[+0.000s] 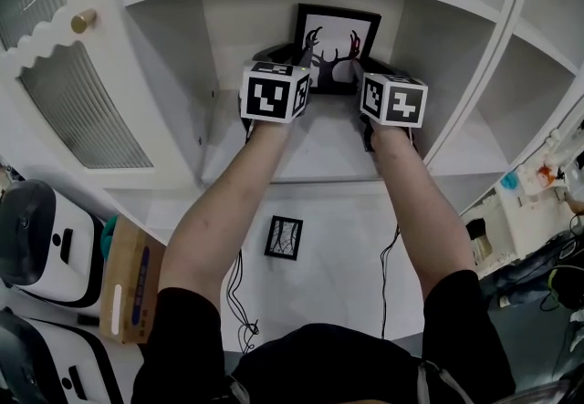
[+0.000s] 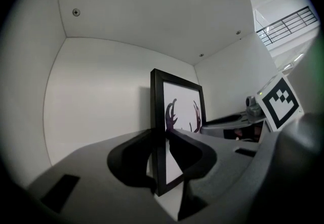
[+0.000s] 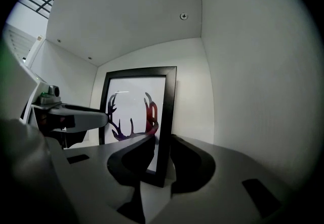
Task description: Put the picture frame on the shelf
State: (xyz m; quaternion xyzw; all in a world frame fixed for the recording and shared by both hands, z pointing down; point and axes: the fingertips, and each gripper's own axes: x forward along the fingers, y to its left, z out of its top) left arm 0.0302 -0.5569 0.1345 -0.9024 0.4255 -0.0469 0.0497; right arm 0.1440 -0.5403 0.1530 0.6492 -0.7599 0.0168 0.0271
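Observation:
A black picture frame [image 1: 336, 37] with a dark antler print stands upright at the back of a white shelf compartment [image 1: 319, 156], close to the rear wall. My left gripper [image 1: 303, 60] is shut on the frame's left edge. In the left gripper view that edge [image 2: 158, 132] sits between the jaws of the left gripper [image 2: 163, 139]. My right gripper [image 1: 360, 67] is shut on the right edge. The right gripper view shows the frame [image 3: 134, 112] with that edge between the jaws of the right gripper [image 3: 163, 142]. The frame's bottom looks to rest on the shelf floor.
The compartment's side walls stand close on both sides of the grippers. A cabinet door with a brass knob [image 1: 83, 21] is at the left, and more shelf compartments [image 1: 511, 110] at the right. Below, a small black frame [image 1: 284, 238] lies flat, with a cardboard box [image 1: 128, 288] at lower left.

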